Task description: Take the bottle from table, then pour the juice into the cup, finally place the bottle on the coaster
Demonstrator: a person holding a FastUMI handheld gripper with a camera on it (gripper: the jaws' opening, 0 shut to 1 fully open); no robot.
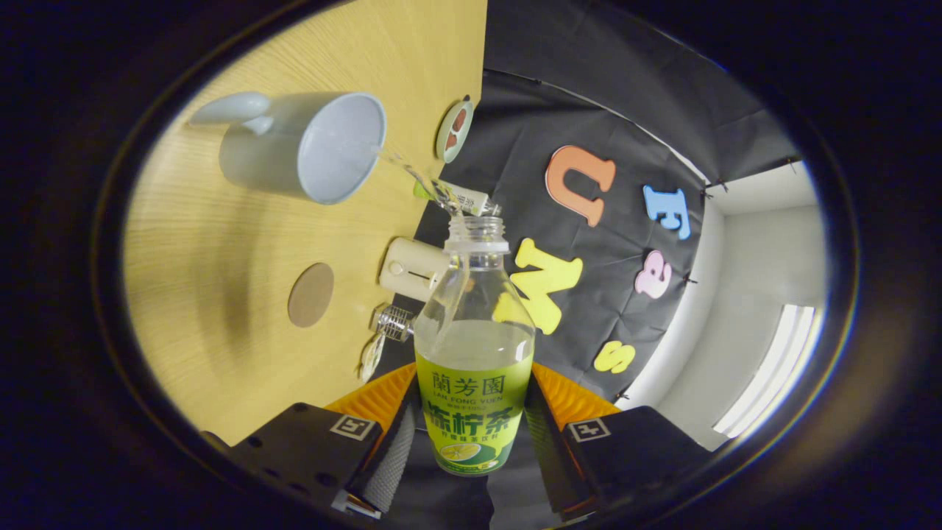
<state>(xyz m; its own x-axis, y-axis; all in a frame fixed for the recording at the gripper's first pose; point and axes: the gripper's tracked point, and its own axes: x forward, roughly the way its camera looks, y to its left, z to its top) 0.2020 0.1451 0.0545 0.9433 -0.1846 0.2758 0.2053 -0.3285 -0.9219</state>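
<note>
While the pour runs: the hand-held gripper (475, 434) is tipped over sideways, its two fingers clamped on the labelled lower body of the bottle (475, 346).
Bottle: uncapped, neck pointing ahead of the fingers, clear upper half mostly empty, liquid pooled near the label.
Stream: a thin clear thread (419, 177) leaves the mouth and reaches the rim of the cup (309, 147).
Cup: pale mug with a handle, standing on the desk (221, 331), well beyond the fingers.
Coaster: round brown disc (310, 294) on the desk, between the cup and the gripper, bare.
Clutter by the desk's edge: a cream box (412, 269), a small glass piece (394, 322), a little round dish (454, 131).
Risk, stream: it meets the cup right at the lip, so I'd judge a slight wobble would spill juice onto the desk.
Risk, grip: the hold sits low on a smooth bottle; tilting further could let it twist.
Risk, placing: the nearby clutter could be knocked on the way to the coaster.
</note>
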